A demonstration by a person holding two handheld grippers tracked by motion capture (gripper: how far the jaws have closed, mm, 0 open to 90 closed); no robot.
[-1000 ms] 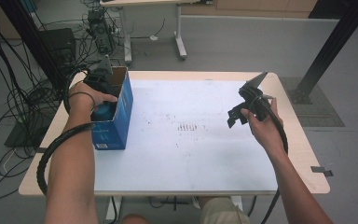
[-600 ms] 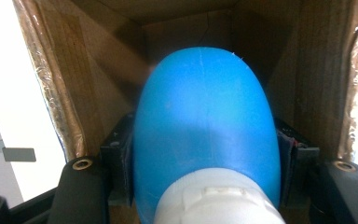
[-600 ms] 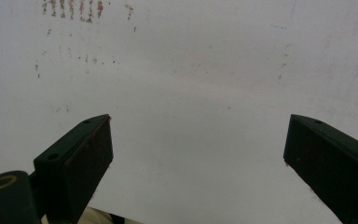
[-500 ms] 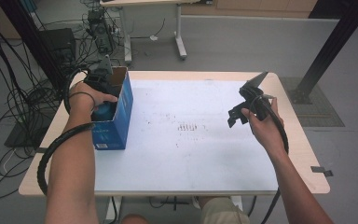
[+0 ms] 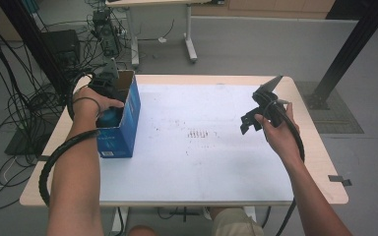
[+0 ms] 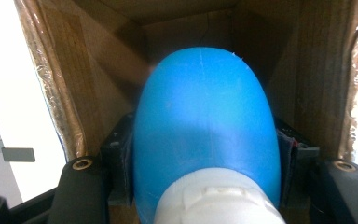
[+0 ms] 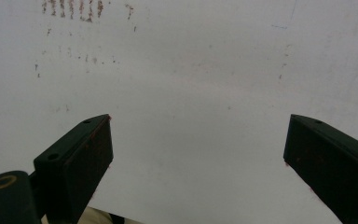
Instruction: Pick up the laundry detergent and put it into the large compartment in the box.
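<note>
Blue bottle, white cap: sat inside blue cardboard box at table's left edge, cap end toward the camera, rounded base toward box bottom. Long axis ran along the left gripper's reach, i.e. down into the box.

Left gripper: clamped on bottle, jaws pressed to both flanks just above cap. Judged: lift-out or set-down step; next move would need travel straight along bottle axis to clear the brown inner walls, which stood close on both sides.

Right gripper: released, jaws wide apart, nothing between, held above white mat well apart from box. Left hand by far the nearer.

Views: left gripper view gave the grip and box interior. High view gave box position, hand sunk in box mouth, bottle seen as a blue patch. Right gripper view gave mat w/ reddish marks.
</note>
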